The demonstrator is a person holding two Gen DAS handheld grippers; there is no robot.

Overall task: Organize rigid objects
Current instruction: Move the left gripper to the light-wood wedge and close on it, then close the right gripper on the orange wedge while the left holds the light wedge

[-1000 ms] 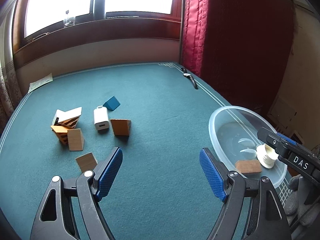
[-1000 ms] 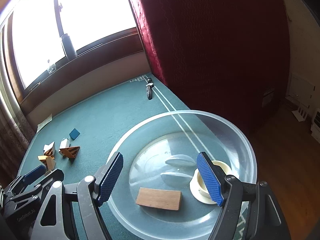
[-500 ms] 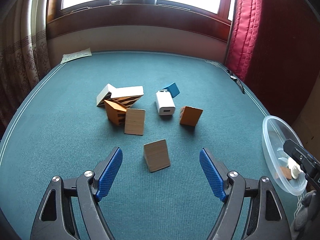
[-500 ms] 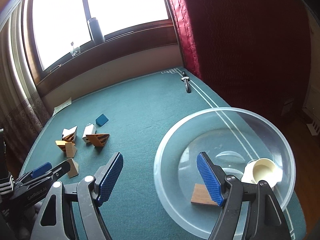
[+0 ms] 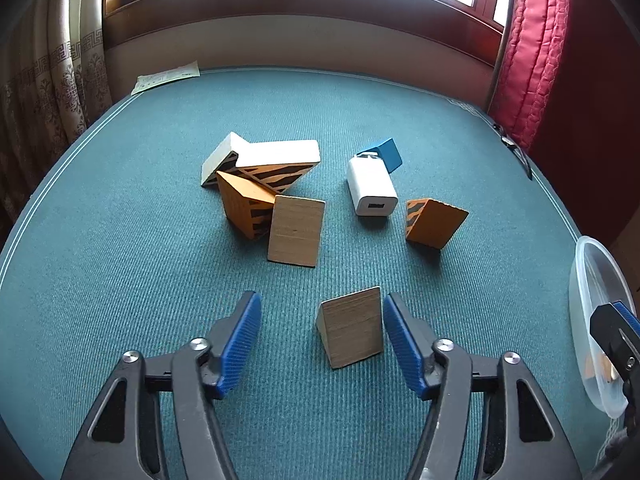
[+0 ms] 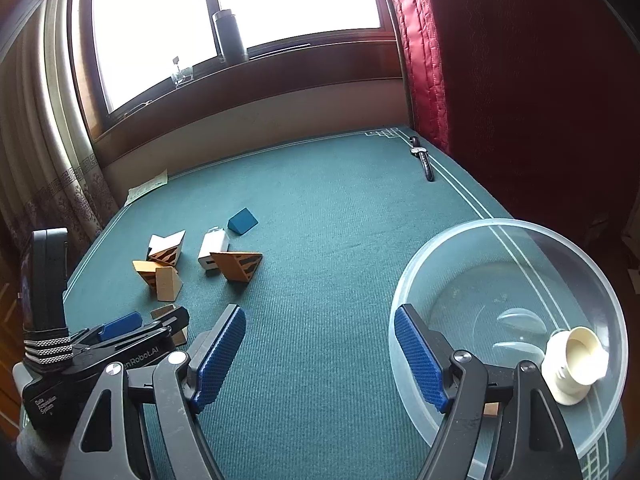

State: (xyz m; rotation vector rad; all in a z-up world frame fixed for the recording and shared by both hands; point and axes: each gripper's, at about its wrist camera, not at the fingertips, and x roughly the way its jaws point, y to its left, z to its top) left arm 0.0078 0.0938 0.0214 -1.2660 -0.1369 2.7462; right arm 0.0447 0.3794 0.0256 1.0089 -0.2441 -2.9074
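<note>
A plain wooden wedge [image 5: 352,328] lies on the green table cloth between the jaws of my left gripper [image 5: 322,308]. The jaws are closing: the right pad [image 5: 400,336] is almost at the wedge, the left pad [image 5: 240,340] is still apart. Beyond lie a plain wooden block [image 5: 296,232], striped orange and white blocks [image 5: 276,162], a white charger [image 5: 372,190], a blue wedge [image 5: 384,154] and an orange wedge [image 5: 434,222]. My right gripper [image 6: 320,316] hangs open and holds nothing, just left of the clear bowl [image 6: 500,224], which holds a cream cup-shaped piece [image 6: 576,364] and a wooden block [image 6: 490,408].
A wristwatch [image 6: 424,158] lies near the far right table edge by the red curtain [image 6: 424,60]. A paper slip [image 6: 148,186] sits at the far left corner. A dark bottle [image 6: 230,36] stands on the window sill. The bowl overhangs near the table's right edge.
My left gripper swung away from the bowl to the blocks, sank over the plain wedge, and its jaws narrowed. The right gripper drew back left from over the bowl.
</note>
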